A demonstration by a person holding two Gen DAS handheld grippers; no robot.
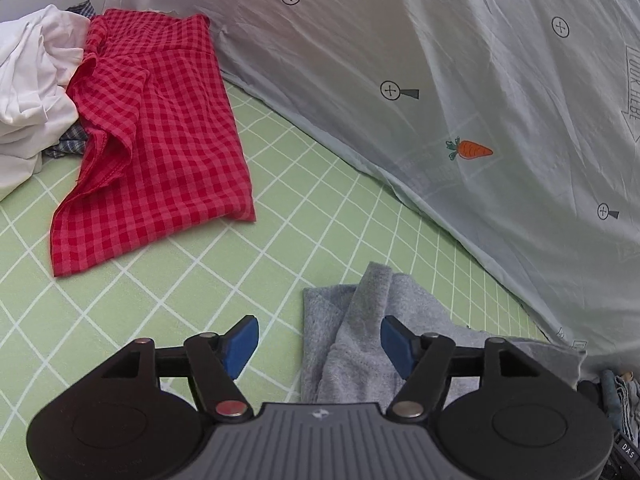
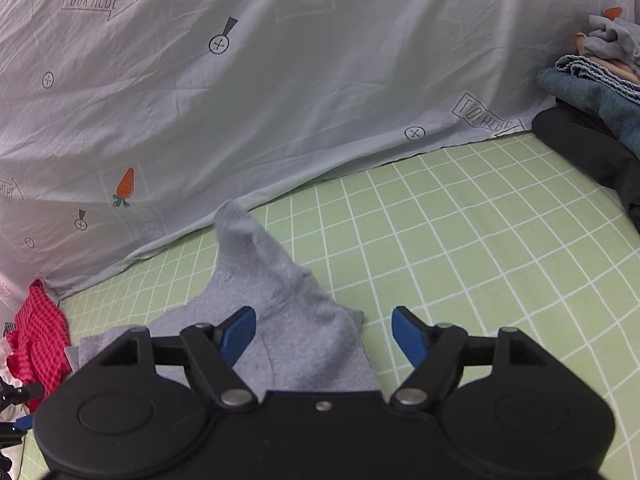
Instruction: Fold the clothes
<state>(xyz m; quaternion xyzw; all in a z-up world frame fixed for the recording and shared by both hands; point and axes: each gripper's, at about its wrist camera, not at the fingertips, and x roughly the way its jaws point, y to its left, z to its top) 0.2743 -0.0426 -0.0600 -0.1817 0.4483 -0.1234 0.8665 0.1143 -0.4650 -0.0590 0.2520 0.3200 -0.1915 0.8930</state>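
A grey knit garment lies rumpled on the green checked sheet, just past my left gripper. That gripper stands open, its blue pads apart over the cloth's left edge, pressing on nothing. In the right wrist view the same grey garment spreads under my right gripper, with one corner sticking up toward the back. The right gripper is open too; the cloth lies between and below its blue pads, loose.
A red checked cloth lies at the back left beside a white heap. A pale printed sheet hangs along the back. A pile of folded clothes stands at the far right, over a dark garment.
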